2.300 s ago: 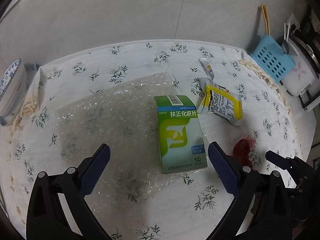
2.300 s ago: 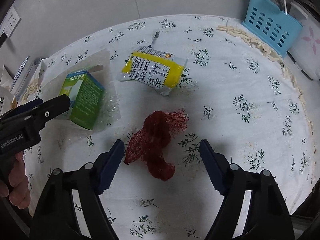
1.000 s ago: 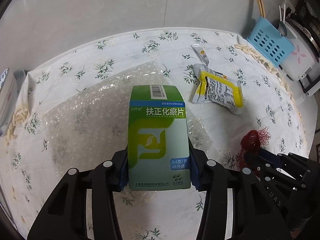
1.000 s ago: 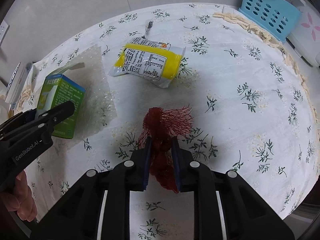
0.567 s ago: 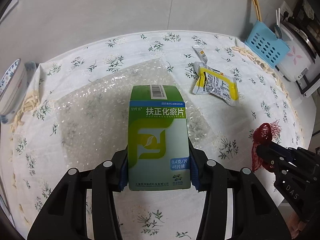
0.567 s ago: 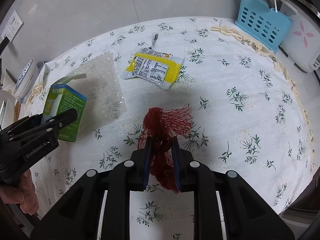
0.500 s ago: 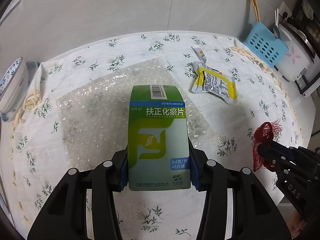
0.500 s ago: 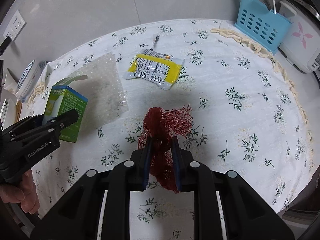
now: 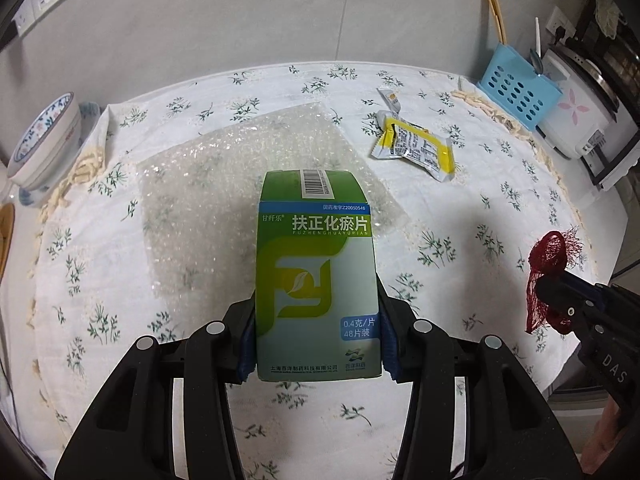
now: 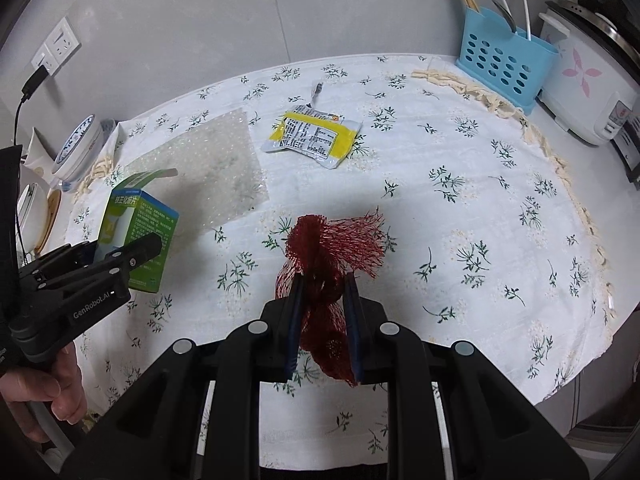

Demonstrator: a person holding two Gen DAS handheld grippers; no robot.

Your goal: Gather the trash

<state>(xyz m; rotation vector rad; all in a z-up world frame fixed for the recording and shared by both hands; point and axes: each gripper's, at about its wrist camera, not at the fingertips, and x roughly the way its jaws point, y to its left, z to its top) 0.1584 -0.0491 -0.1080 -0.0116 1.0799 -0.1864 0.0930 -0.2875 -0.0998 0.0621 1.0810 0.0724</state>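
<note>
Box (image 9: 316,276) in left hand-held gripper (image 9: 316,344) – net (image 10: 328,256) in right (image 10: 322,312).

**Materials and finishes on the counter**

The counter is covered by a matt white woven tablecloth (image 10: 500,216) printed with small green sprigs. On it lies a clear, glistening bubble-wrap sheet (image 9: 224,184) and a glossy yellow-and-silver foil snack wrapper (image 10: 316,136). The medicine box (image 9: 316,276) is smooth, slightly shiny green-and-white printed cardboard. The net bag (image 10: 328,248) is coarse red plastic mesh with frayed edges. Both the left tool (image 9: 316,344) and the right tool (image 10: 323,312) are matt black plastic with blue ridged pads and bright metal screws. The blue perforated cutlery holder (image 10: 504,56) is smooth plastic; the blue-patterned bowl (image 9: 44,140) is glazed ceramic.
</note>
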